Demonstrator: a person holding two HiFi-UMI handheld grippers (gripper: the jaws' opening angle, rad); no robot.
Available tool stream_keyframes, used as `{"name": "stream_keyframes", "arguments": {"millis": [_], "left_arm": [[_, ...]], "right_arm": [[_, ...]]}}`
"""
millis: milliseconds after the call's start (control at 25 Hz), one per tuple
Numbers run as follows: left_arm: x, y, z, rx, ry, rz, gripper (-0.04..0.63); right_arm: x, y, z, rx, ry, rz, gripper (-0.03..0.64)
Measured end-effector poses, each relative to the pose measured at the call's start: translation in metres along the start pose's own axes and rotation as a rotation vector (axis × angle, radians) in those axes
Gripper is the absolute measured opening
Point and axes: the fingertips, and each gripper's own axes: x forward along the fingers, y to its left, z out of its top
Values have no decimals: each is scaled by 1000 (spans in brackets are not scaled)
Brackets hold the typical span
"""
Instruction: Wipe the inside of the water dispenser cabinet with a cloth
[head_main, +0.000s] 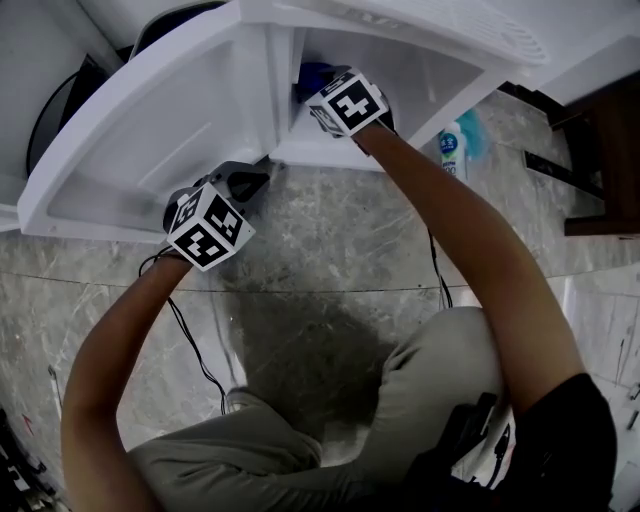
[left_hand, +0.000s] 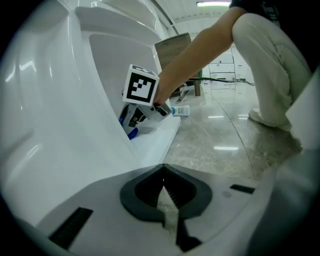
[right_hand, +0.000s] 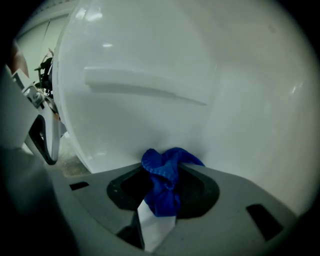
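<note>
The white water dispenser cabinet (head_main: 420, 50) stands open, its door (head_main: 150, 130) swung out to the left. My right gripper (head_main: 312, 88) reaches into the cabinet, shut on a bunched blue cloth (right_hand: 162, 180). The cloth presses against the white inner wall (right_hand: 150, 60); a bit of it shows in the head view as the blue cloth (head_main: 313, 73). My left gripper (head_main: 252, 180) is shut with nothing between its jaws, at the lower edge of the door. In the left gripper view its closed jaws sit low, and the right gripper's marker cube (left_hand: 141, 85) is inside the cabinet.
A small bottle (head_main: 453, 150) lies on the marble floor (head_main: 330, 240) right of the cabinet. Dark wooden furniture (head_main: 610, 150) stands at the far right. A thin black cable (head_main: 195, 350) trails across the floor near the person's legs.
</note>
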Motion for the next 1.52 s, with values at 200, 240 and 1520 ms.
{"name": "stream_keyframes", "arguments": {"millis": [200, 240, 1520], "left_arm": [[7, 12, 28, 22, -46, 14, 8], [6, 14, 34, 20, -57, 20, 8], [5, 15, 97, 101, -189, 104, 156]], "right_arm": [[-2, 9, -2, -34, -2, 4, 123], [-1, 6, -1, -40, -3, -4, 123], [-115, 55, -17, 84, -23, 339, 121]]}}
